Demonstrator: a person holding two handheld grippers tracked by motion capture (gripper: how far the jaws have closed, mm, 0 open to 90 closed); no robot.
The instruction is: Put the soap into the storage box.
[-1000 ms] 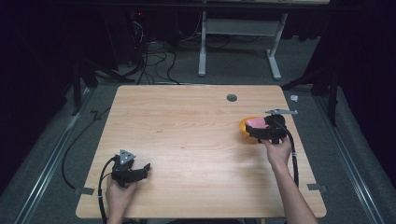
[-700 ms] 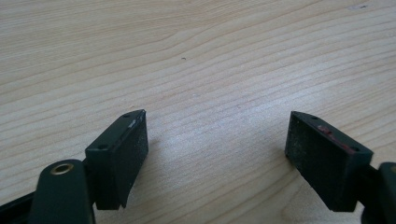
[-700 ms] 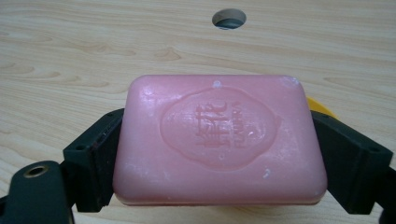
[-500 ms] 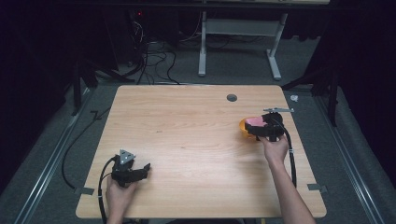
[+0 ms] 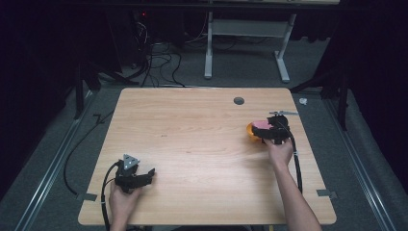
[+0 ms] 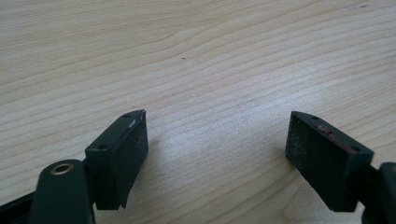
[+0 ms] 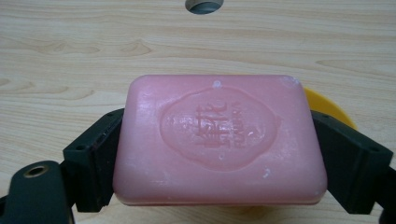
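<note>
Both jaws of right tool (image 7: 215, 154) clamp pink soap (image 7: 219, 140), seemingly above yellow dish (image 7: 329, 105)

The table (image 5: 192, 144) top lies open across its centre, far-left and near-middle areas, so a gripper could cross between the two hands unhindered. Obstacles stand at the right side only: the pink soap (image 7: 219, 140), clamped between the right gripper (image 5: 269, 132) jaws, sits above a yellow dish (image 5: 251, 131), with a round hole (image 5: 238, 101) in the tabletop beyond it. The left gripper (image 6: 217, 154), jaws spread wide over bare wood, occupies the near-left corner.
</note>
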